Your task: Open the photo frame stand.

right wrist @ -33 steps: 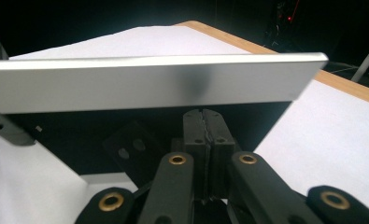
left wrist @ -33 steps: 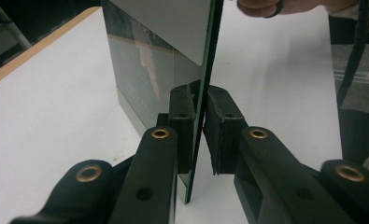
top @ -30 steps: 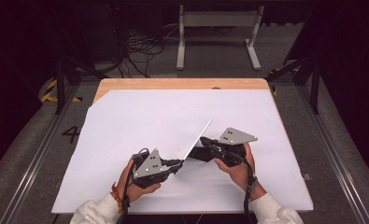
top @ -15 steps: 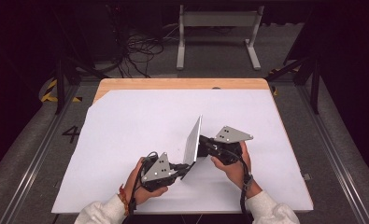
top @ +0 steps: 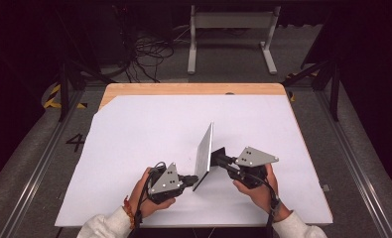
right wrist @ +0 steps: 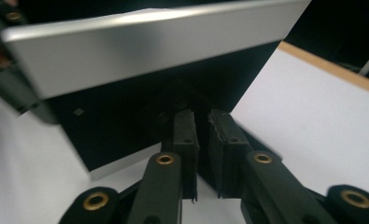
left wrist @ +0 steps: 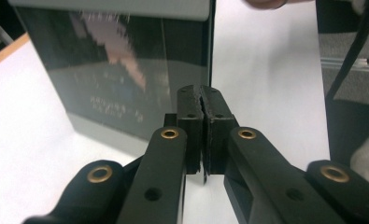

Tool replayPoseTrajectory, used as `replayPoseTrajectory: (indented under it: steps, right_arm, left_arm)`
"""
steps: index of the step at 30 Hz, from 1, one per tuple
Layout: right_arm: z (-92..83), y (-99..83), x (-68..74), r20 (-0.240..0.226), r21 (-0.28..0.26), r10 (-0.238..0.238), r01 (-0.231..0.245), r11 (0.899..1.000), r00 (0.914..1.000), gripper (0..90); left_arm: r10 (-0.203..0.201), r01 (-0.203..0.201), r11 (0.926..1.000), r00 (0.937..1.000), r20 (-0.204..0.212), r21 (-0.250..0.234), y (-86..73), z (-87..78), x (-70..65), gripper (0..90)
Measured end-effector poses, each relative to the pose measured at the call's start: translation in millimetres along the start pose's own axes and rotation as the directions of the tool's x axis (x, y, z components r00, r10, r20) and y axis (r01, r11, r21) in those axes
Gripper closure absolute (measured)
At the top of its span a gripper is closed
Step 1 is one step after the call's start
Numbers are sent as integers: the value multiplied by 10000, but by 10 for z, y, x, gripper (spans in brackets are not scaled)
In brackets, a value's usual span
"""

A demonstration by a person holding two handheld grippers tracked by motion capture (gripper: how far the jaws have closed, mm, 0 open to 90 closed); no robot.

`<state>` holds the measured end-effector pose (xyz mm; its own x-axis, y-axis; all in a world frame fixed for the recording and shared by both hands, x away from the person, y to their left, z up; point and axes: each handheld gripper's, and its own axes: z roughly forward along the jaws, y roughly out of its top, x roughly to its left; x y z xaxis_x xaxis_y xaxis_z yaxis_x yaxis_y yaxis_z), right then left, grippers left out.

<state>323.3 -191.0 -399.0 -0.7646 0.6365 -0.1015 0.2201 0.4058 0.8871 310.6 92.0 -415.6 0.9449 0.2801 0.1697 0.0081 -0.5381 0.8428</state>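
Observation:
A thin flat panel (top: 204, 153) with a silver back and a dark glossy face stands nearly on edge above the white sheet (top: 134, 139), held between both grippers. My left gripper (top: 191, 179) is shut on its near edge; in the left gripper view the closed gripper (left wrist: 202, 100) pinches that thin edge, with the dark face (left wrist: 126, 70) to the left. My right gripper (top: 218, 156) meets the panel from the right at mid length. In the right gripper view that gripper (right wrist: 201, 121) sits almost closed at the lower edge of the dark face (right wrist: 126, 126), under a silver band (right wrist: 149, 46).
The white sheet covers most of a wooden tabletop (top: 193, 89). Beyond the far edge are cables (top: 149, 49) and a metal stand (top: 230, 29) on the floor. Dark frame legs (top: 335, 84) flank the table.
The panel has swung up from a low slant to nearly upright. Both hands have shifted with it, the left gripper moving right along the near edge.

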Motion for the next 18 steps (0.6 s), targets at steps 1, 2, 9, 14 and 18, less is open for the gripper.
replayPoseTrajectory:
  steps: [1, 2, 9, 14, 18]
  right_arm:
    - [-20, -28, 36, -28, 84, -64, 65, 9999, 10000, 775]
    - [-20, -28, 36, -28, 84, -64, 65, 9999, 10000, 775]
    - [-81, -104, 324, -489, 315, -418, 434, 9986, 9979, 664]
    - [7, -81, 476, -518, 276, -191, 206, 9994, 9985, 572]
    - [81, -75, 536, -411, 296, 148, -136, 9995, 9990, 493]
  left_arm:
    - [-54, 56, 9999, 9999, -109, 124, -47, -35, 3, 872]
    - [-54, 56, 9999, 9999, -109, 124, -47, -35, 3, 867]
    - [-1097, 1158, 9911, 9899, -903, 651, -492, -354, -1, 830]
    - [-1626, 1713, 9825, 9803, -1123, 726, -656, -455, 39, 813]
    - [-1561, 1643, 9828, 9830, -964, 841, -663, -416, 53, 805]
